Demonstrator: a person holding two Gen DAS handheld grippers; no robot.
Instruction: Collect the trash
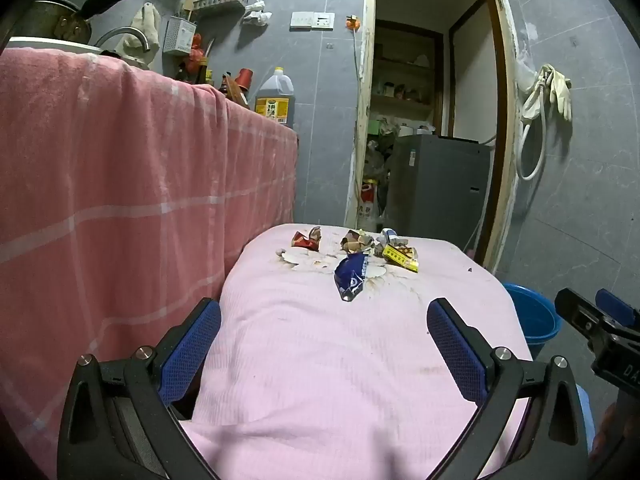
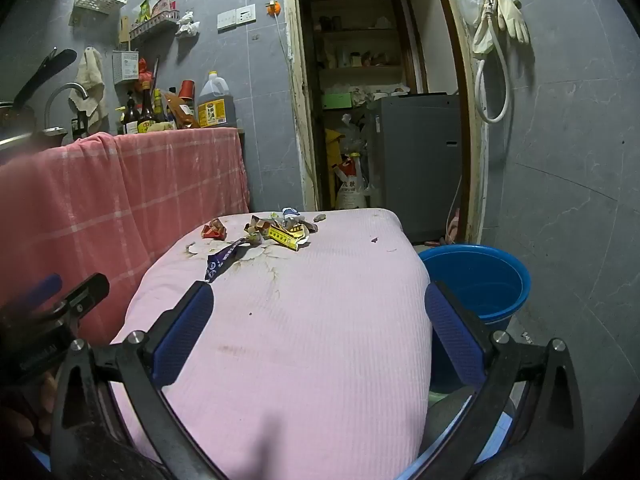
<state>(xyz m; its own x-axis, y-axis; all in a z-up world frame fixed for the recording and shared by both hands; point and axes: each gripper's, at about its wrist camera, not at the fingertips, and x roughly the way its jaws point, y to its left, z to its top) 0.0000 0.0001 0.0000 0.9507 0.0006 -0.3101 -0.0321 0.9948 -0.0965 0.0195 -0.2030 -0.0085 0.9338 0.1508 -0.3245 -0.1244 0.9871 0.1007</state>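
Where ribbed pink cloth [image 2: 304, 320] sags, crumpled foil wrappers [image 1: 352, 276] cluster; both grippers' jaws apart; round blue bucket [image 2: 480, 280] beside.

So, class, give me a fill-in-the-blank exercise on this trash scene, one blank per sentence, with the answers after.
1. The wrappers lie on a table covered with a ____ cloth.
2. The bucket on the floor right of the table is ____.
3. The wrapper nearest the left gripper is dark ____.
4. Both the left gripper and the right gripper are ____ and hold nothing.

Answers: pink; blue; blue; open
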